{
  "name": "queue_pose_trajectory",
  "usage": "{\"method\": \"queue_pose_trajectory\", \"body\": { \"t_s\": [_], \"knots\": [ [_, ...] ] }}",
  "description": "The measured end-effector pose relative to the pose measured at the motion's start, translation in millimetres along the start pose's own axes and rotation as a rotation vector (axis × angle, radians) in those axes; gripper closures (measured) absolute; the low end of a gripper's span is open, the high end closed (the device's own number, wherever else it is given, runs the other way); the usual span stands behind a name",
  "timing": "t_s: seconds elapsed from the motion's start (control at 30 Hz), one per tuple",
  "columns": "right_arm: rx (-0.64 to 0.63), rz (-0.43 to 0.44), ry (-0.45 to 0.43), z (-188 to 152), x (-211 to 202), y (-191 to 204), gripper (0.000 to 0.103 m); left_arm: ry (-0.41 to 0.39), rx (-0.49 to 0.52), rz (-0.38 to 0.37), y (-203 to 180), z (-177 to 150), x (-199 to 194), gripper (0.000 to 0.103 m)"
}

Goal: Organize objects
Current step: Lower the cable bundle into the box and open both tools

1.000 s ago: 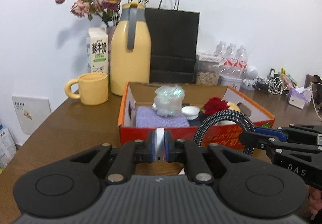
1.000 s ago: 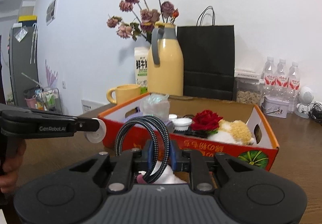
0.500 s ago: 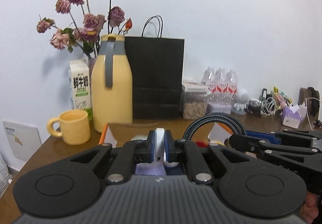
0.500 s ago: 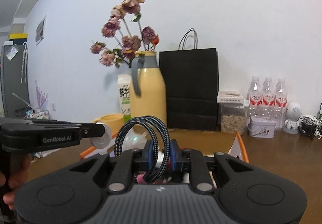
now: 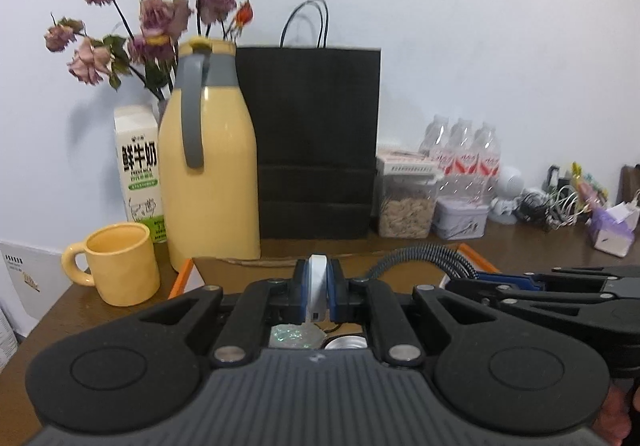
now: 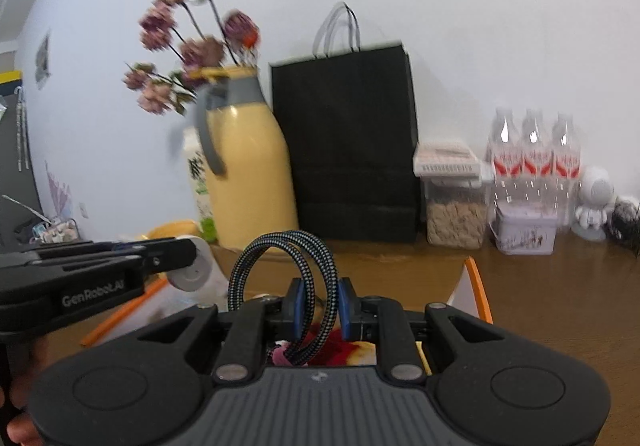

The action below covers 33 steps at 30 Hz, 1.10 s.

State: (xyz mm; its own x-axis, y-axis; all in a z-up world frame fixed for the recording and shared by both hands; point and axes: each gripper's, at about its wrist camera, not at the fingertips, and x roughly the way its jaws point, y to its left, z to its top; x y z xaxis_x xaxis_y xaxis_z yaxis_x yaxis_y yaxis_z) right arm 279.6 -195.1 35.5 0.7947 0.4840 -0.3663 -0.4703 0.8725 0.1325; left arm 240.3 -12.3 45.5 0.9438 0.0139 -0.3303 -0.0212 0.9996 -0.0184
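The brown worktop [image 5: 532,246] runs wide under a white wall, and the tall black paper bag [image 5: 316,141] stands at the back with its handles up. Just to its left is the yellow jug [image 5: 208,173] with a grey handle, dried flowers [image 5: 152,17] rising behind it, and a milk carton [image 5: 138,165] tucked at its left side. Low in front, the orange-edged cardboard box [image 6: 474,282] sits on the worktop, only its rim and far corners showing past the two tools; inside it, glimpsed through the gaps, are a shiny crumpled wrapper [image 5: 294,336] and something red and yellow [image 6: 344,346]. A yellow mug [image 5: 120,270] stands left of the box. To the right of the bag, a clear lidded jar of grain [image 5: 406,201], a pack of water bottles [image 5: 464,153] and a pale tin [image 5: 462,217] cluster near the wall. Now the tools: the left tongs [image 5: 319,286] are pressed together on a small white plug-like piece [image 5: 318,282], held above the box. The right tongs [image 6: 320,306] pinch a braided black-and-white cable [image 6: 288,266], its loop arching up between the blue pads, also over the box. In the right wrist view the white piece shows as a round white end [image 6: 192,272] at the tip of the left tool.
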Motion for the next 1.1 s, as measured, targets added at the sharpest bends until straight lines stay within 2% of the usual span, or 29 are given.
{"method": "queue_pose_trajectory", "body": {
  "t_s": [0.17,0.3,0.37,0.4,0.43,0.47,0.5,0.53,0.57,0.6,0.63,0.67,1.1],
  "knots": [
    [0.049,0.009,0.057,-10,23,-21,0.087,0.024,0.035,-0.002,-4,-10,17,0.093],
    [0.054,0.016,0.070,-14,29,-27,0.085,0.040,0.047,-0.014,-4,-15,21,0.092],
    [0.040,0.010,0.073,-15,28,-26,0.082,0.046,0.038,-0.014,-2,-15,22,0.087],
    [0.036,0.000,0.075,-16,27,-26,0.080,0.047,0.034,-0.015,-1,-15,21,0.075],
    [0.029,-0.009,0.079,-16,27,-26,0.070,0.046,0.030,-0.012,0,-14,20,0.053],
    [0.026,-0.017,0.081,-17,27,-26,0.056,0.038,0.025,-0.007,0,-14,19,0.041],
    [0.025,-0.027,0.080,-17,26,-28,0.048,0.029,0.020,0.000,0,-13,17,0.022],
    [0.024,-0.038,0.079,-18,24,-28,0.035,0.022,0.017,0.005,0,-12,16,0.006],
    [0.023,-0.051,0.077,-17,23,-29,0.024,0.011,0.009,0.015,0,-11,14,0.000],
    [0.023,-0.057,0.074,-17,22,-30,0.021,-0.001,-0.001,0.022,1,-10,13,0.000],
    [0.026,-0.071,0.069,-17,20,-31,0.011,0.000,-0.007,0.023,2,-9,13,0.000],
    [0.028,-0.075,0.065,-17,19,-33,0.005,0.005,-0.013,0.022,3,-8,13,0.000],
    [0.002,-0.071,0.046,-15,10,-28,0.000,0.012,-0.018,0.028,2,-6,6,0.000]
  ]
}}
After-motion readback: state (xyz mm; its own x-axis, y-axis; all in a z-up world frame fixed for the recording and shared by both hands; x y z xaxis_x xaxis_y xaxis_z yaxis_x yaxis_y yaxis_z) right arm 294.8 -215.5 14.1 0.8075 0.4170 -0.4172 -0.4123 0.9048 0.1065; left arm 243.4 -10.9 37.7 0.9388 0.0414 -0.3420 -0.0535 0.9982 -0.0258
